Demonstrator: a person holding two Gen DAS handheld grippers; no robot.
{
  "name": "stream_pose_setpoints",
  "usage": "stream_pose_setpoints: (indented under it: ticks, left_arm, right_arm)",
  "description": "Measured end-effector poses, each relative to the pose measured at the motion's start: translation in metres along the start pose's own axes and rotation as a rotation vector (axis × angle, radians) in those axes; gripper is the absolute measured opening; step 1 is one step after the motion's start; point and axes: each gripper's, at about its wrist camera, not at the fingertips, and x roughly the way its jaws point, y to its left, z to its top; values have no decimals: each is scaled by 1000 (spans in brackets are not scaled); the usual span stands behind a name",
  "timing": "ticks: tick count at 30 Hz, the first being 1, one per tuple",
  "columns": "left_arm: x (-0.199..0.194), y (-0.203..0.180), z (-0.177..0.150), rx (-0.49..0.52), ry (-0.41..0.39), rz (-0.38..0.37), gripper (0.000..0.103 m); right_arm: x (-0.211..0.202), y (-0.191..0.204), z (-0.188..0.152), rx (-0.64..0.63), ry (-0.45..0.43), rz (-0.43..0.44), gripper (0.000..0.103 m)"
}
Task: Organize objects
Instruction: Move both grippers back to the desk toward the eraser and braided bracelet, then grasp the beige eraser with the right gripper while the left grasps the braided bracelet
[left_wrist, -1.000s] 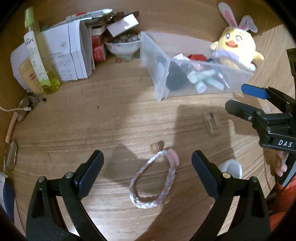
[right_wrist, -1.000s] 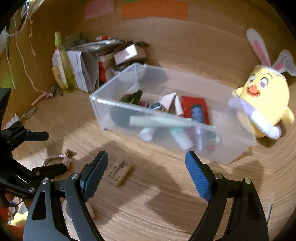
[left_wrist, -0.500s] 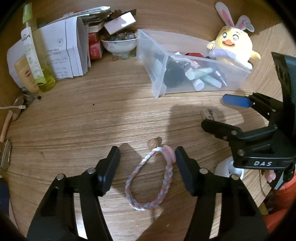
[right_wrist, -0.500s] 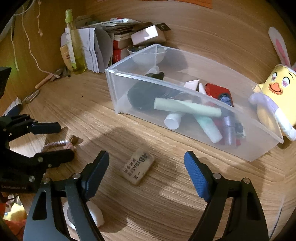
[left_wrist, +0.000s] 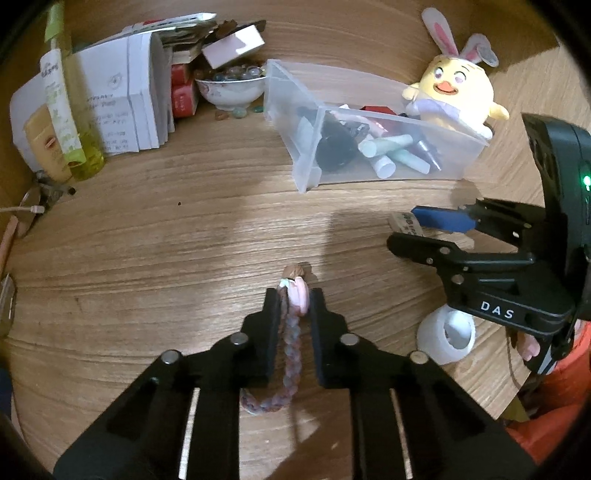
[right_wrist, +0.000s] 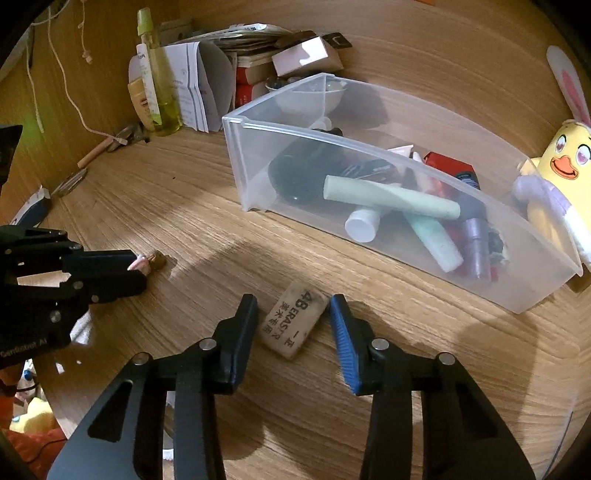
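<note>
My left gripper is shut on a braided pink-and-grey bracelet that lies on the wooden table; its pink charm sticks out between the fingertips. It also shows in the right wrist view. My right gripper is open, its fingers on either side of a beige eraser, not touching it. From the left wrist view the right gripper sits over the eraser. A clear plastic bin holds tubes and cosmetics; it also shows in the left wrist view.
A yellow plush chick stands behind the bin. A bowl of beads, paper boxes and a yellow-green bottle crowd the back left. A white tape roll lies near the right gripper.
My left gripper has closed on the bracelet, squeezing the loop narrow. My right gripper has moved down and forward and narrowed around the eraser.
</note>
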Motion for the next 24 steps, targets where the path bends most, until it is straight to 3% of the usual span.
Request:
stream_pose_setpoints:
  ticks: [10, 11, 12, 17, 24]
  left_arm:
    - [-9, 1, 2, -38, -23, 20, 13]
    - [-12, 1, 3, -42, -34, 21, 13]
    - [-15, 1, 4, -43, -43, 23, 12]
    - [-30, -2, 13, -41, -92, 35, 12]
    - [-48, -4, 28, -38, -162, 34, 12]
  right_arm:
    - [-14, -10, -2, 43, -39, -4, 36]
    - [-15, -12, -2, 53, -46, -2, 26]
    - [-15, -14, -1, 60, -45, 5, 23]
    - [-22, -20, -1, 86, -71, 16, 22]
    - [-18, -20, -4, 85, -40, 34, 23]
